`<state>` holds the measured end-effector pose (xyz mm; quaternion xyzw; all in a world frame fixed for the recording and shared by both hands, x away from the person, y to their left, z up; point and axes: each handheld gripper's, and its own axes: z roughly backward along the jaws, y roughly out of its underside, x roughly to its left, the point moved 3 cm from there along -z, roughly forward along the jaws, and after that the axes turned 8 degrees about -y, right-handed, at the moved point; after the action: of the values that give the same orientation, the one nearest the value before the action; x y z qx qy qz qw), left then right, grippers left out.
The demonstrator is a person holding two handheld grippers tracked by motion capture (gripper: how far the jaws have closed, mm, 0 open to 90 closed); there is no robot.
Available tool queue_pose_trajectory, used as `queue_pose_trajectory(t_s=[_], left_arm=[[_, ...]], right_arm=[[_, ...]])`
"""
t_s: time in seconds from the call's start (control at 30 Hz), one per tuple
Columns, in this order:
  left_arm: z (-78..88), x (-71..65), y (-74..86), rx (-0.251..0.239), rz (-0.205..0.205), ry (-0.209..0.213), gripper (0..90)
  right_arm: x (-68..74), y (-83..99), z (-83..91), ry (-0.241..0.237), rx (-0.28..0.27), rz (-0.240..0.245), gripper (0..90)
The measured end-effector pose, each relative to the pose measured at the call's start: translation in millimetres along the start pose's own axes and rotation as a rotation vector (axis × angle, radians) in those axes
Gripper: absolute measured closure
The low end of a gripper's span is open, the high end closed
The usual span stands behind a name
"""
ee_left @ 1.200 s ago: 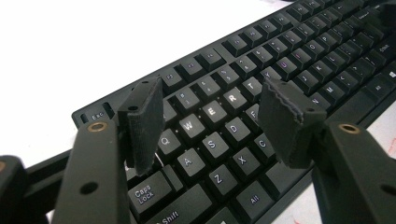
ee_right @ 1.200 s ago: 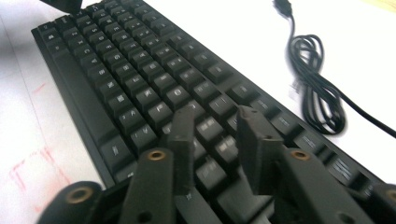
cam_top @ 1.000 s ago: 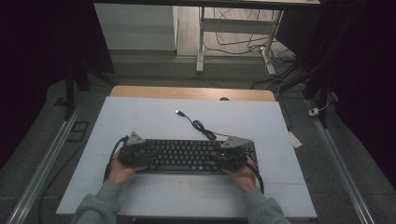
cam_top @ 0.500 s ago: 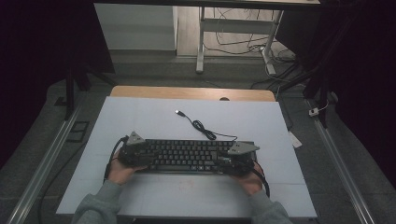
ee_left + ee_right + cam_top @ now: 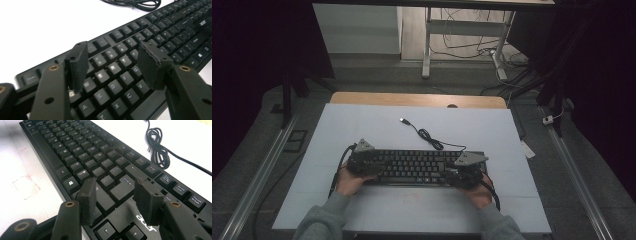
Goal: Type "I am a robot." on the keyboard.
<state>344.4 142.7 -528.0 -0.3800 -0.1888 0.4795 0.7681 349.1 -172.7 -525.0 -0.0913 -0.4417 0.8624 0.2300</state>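
Note:
A black keyboard (image 5: 417,167) lies flat on the white table top (image 5: 492,130), its cable (image 5: 427,135) coiled behind it and ending in a USB plug (image 5: 403,120). My left gripper (image 5: 373,164) is over the keyboard's left end. In the left gripper view it (image 5: 112,62) stands open just above the letter keys (image 5: 155,27), its jaws having just closed a little. My right gripper (image 5: 460,172) is over the right end. In the right gripper view it (image 5: 116,195) is open above the keys (image 5: 75,147) near Enter, its jaws having just been opening. Nothing is pinched by either.
A faint red square mark (image 5: 25,186) sits on the table in front of the keyboard. The coiled cable (image 5: 157,147) lies close behind the function keys. A wooden strip (image 5: 417,99) edges the table's far side, and metal rails (image 5: 577,175) run along the floor at both sides.
The right gripper has shifted slightly towards the keyboard's right end and nearer to the person. The left gripper and the keyboard have stayed put.

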Motion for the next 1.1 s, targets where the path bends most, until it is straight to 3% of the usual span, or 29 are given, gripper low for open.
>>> queue_pose_trajectory(t_s=[0.17, 0.4, 0.6, 1.1], left_arm=[[-7.3, -3.8, -2.5, 0.013, -0.006, 0.026, 49.7], [-13.4, -9.3, -4.2, 0.004, -0.039, 0.051, 69.8], [-17.8, -13.1, -3.3, 0.024, -0.065, 0.061, 85.2], [-27.4, -18.1, 0.0, 0.064, -0.096, 0.045, 89.0]], right_arm=[[-0.6, -0.2, 0.2, 0.005, 0.002, 0.002, 52.4], [-0.3, -0.3, -0.8, 0.006, 0.007, 0.002, 52.2], [0.3, -0.6, -1.3, 0.007, 0.01, 0.008, 52.1], [0.1, -0.1, -2.7, 0.009, 0.015, 0.006, 52.0]])
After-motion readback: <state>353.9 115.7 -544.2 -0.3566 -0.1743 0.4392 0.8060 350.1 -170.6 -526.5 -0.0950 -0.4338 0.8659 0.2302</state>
